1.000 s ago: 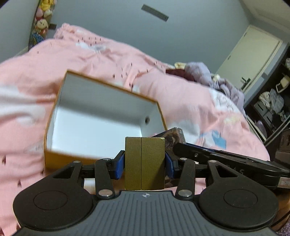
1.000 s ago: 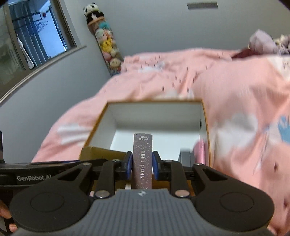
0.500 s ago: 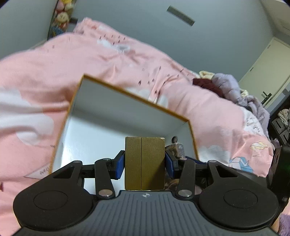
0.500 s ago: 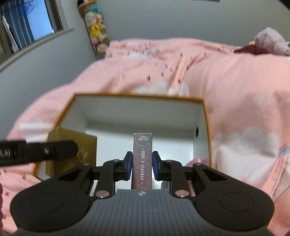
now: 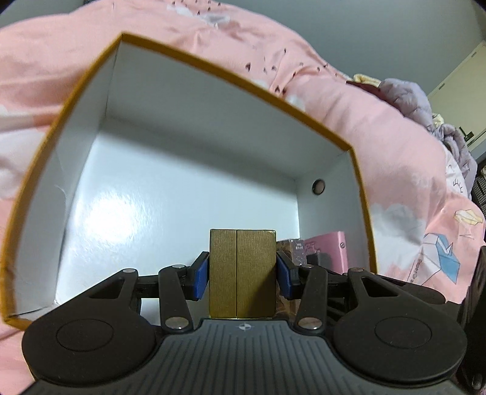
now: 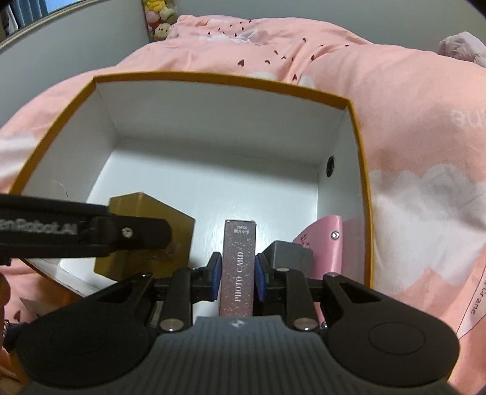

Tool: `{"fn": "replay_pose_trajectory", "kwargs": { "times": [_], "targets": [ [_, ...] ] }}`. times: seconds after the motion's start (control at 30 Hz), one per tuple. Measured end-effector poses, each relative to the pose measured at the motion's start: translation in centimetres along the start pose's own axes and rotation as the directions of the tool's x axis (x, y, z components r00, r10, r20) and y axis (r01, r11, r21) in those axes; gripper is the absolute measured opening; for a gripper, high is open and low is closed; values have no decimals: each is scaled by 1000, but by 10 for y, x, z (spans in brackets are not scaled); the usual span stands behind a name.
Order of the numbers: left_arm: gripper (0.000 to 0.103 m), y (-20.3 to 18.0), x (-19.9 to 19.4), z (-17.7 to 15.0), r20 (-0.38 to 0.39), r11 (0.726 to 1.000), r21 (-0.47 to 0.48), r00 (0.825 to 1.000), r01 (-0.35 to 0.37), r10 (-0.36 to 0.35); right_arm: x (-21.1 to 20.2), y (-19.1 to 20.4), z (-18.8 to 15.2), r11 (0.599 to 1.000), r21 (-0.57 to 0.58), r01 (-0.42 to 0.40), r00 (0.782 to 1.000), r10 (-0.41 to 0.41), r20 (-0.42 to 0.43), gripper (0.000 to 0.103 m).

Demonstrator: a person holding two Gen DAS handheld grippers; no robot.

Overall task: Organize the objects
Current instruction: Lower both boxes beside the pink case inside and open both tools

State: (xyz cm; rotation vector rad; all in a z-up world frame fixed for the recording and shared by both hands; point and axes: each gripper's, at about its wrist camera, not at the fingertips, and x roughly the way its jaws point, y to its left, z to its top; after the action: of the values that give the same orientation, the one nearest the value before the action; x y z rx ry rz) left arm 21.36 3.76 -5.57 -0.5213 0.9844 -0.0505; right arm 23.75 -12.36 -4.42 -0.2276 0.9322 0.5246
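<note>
A pink duvet [image 6: 410, 100] is covering the bed. Plush toys [image 6: 159, 18] are sitting stacked in the corner, and lilac clothing [image 5: 407, 97] is lying heaped beyond.

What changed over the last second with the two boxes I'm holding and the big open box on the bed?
Both hand-held grippers came down toward the open box until it fills each view. The left hand-held gripper brought the gold box over its floor; the right hand-held gripper brought the photo card box in beside it. Unchanged: both grips stay shut, nothing was let go, and the pink case is still inside.
</note>
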Motion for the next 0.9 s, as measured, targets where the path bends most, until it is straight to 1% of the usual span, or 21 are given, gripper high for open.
{"fn": "replay_pose_trajectory", "kwargs": {
  "times": [0.17,0.33,0.4,0.47,0.57,0.63,0.77,0.9],
  "targets": [
    [52,-1,8,-1,-32,1000,10,999,-8,9,1,-2,2,1000,13,-6,1000,6,0,24],
    [52,-1,12,-2,-50,1000,18,999,-16,17,-18,-8,2,1000,21,-15,999,14,35,26],
    [52,-5,13,-1,-46,998,43,998,-34,36,-29,-11,-1,999,30,10,998,-11,63,34],
    [52,-10,15,-2,-50,995,82,996,-64,68,-40,-16,-3,998,46,33,995,-38,97,34],
    [52,-13,21,-4,-72,994,88,995,-60,67,-52,-26,-7,994,92,50,990,-61,128,35],
    [52,-15,25,-6,-88,995,85,995,-44,52,-53,-30,-9,993,111,46,991,-59,123,35],
    [52,-21,29,-11,-100,994,102,994,-41,51,-47,-36,-14,990,136,44,994,-57,95,35],
    [52,-16,30,-14,-106,997,78,994,-23,31,-44,-42,-17,985,171,33,995,-48,85,35]
  ]
}}
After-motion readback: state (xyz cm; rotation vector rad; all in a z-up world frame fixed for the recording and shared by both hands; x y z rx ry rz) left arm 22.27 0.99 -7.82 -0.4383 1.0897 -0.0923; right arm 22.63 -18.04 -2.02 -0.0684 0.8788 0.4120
